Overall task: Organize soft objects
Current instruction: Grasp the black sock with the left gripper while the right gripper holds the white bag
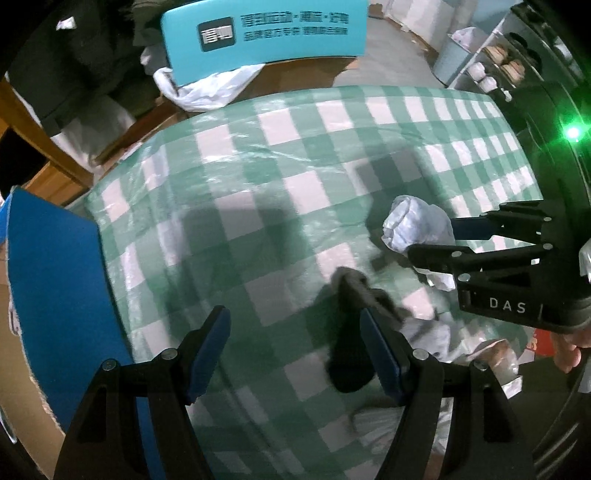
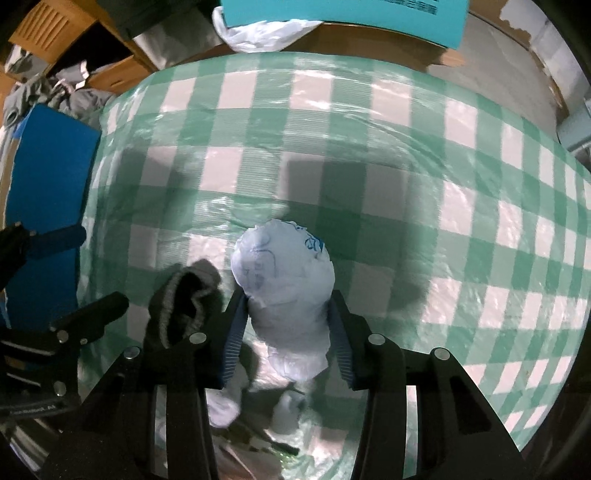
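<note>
Bundle (image 2: 282, 280) clamped in right fingers (image 2: 236, 325) over checked tablecloth (image 2: 406, 147); left fingers (image 1: 212, 350) spread, empty.

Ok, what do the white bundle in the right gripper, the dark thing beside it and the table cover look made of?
White bundle: crinkly thin plastic film, likely, faintly glossy. Dark item: ribbed knit fabric, matte, probably a sock. Checked table cover: shiny wrinkled plastic sheeting, judging by glare streaks.

You're over a table in a green-and-white checked cloth (image 1: 295, 177) under glossy plastic. Beyond its far edge stands a teal sign (image 1: 264, 35) with a white plastic bag (image 1: 207, 86) at its foot. A blue board (image 1: 55, 295) flanks your left; white shelves (image 1: 491, 66) stand far right.
</note>
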Action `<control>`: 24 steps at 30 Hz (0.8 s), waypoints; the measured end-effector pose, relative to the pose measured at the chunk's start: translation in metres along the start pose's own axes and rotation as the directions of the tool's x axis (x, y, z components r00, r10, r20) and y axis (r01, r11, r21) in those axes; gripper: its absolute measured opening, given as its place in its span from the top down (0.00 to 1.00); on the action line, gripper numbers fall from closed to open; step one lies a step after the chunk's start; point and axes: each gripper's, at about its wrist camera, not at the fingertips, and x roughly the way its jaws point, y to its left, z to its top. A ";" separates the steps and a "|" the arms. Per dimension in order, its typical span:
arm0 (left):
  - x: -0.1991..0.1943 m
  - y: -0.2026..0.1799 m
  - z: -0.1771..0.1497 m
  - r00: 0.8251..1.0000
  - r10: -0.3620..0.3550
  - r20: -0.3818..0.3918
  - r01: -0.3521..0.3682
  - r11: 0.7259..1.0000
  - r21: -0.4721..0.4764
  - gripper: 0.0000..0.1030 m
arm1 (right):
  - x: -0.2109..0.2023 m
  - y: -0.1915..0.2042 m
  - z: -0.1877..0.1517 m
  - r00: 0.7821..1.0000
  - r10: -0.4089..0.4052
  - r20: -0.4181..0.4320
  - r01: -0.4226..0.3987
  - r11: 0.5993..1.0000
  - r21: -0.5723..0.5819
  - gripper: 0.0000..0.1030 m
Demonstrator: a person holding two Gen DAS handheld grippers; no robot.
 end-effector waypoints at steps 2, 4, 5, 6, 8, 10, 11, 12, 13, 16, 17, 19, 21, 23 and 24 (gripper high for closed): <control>0.000 -0.003 0.003 1.000 -0.007 0.005 0.007 1.000 -0.003 0.28 | -0.005 -0.008 -0.006 1.000 0.002 0.008 -0.002 1.000 0.015 0.58; 0.001 -0.009 0.006 1.000 -0.026 0.005 0.026 1.000 -0.003 0.27 | -0.008 -0.015 -0.012 1.000 0.006 0.011 -0.006 1.000 0.027 0.58; 0.002 -0.012 0.008 0.999 -0.034 0.001 0.034 0.999 0.002 0.26 | -0.010 -0.016 -0.014 1.000 0.006 0.013 -0.006 0.999 0.032 0.58; 0.003 -0.015 0.009 0.999 -0.035 0.001 0.035 0.999 0.006 0.26 | -0.012 -0.019 -0.017 1.000 0.006 0.015 -0.006 0.999 0.035 0.58; 0.005 -0.024 0.010 0.999 -0.033 0.001 0.033 0.999 0.017 0.26 | -0.015 -0.021 -0.021 1.000 0.007 0.020 -0.008 0.999 0.039 0.58; 0.008 -0.029 0.010 0.999 -0.034 -0.005 0.034 0.999 0.024 0.26 | -0.020 -0.027 -0.025 1.000 0.004 0.030 -0.005 0.999 0.043 0.58; 0.010 -0.031 0.010 0.999 -0.034 -0.008 0.034 0.999 0.025 0.26 | -0.020 -0.027 -0.025 0.999 0.003 0.033 -0.005 0.999 0.046 0.58; 0.013 -0.033 0.011 0.999 -0.034 -0.014 0.034 0.999 0.023 0.26 | -0.020 -0.029 -0.025 0.999 0.002 0.036 -0.004 0.999 0.051 0.58; 0.015 -0.034 0.010 0.999 -0.035 -0.018 0.035 0.999 0.022 0.26 | -0.022 -0.035 -0.027 0.999 -0.001 0.039 -0.001 0.998 0.059 0.58; 0.024 -0.037 0.007 0.998 -0.040 -0.041 0.041 0.999 0.016 0.26 | -0.022 -0.037 -0.025 0.999 -0.008 0.039 0.004 0.997 0.083 0.58; 0.028 -0.038 0.006 0.998 -0.035 -0.050 0.036 0.999 0.017 0.26 | -0.023 -0.038 -0.025 0.999 -0.009 0.038 0.006 0.996 0.088 0.58; 0.034 -0.041 0.005 0.998 -0.023 -0.061 0.025 0.999 0.022 0.26 | -0.023 -0.042 -0.025 0.999 -0.008 0.038 0.005 0.995 0.097 0.58; 0.041 -0.042 0.004 0.997 -0.010 -0.072 0.012 0.999 0.030 0.26 | -0.023 -0.040 -0.024 0.999 -0.006 0.038 0.003 0.995 0.098 0.58; 0.047 -0.041 0.003 0.997 -0.001 -0.077 0.003 0.999 0.032 0.26 | -0.025 -0.038 -0.024 0.999 -0.001 0.043 -0.003 0.996 0.093 0.58; 0.050 -0.040 0.002 0.997 0.004 -0.081 -0.002 1.000 0.027 0.26 | -0.025 -0.036 -0.023 0.999 0.001 0.046 -0.005 0.996 0.089 0.58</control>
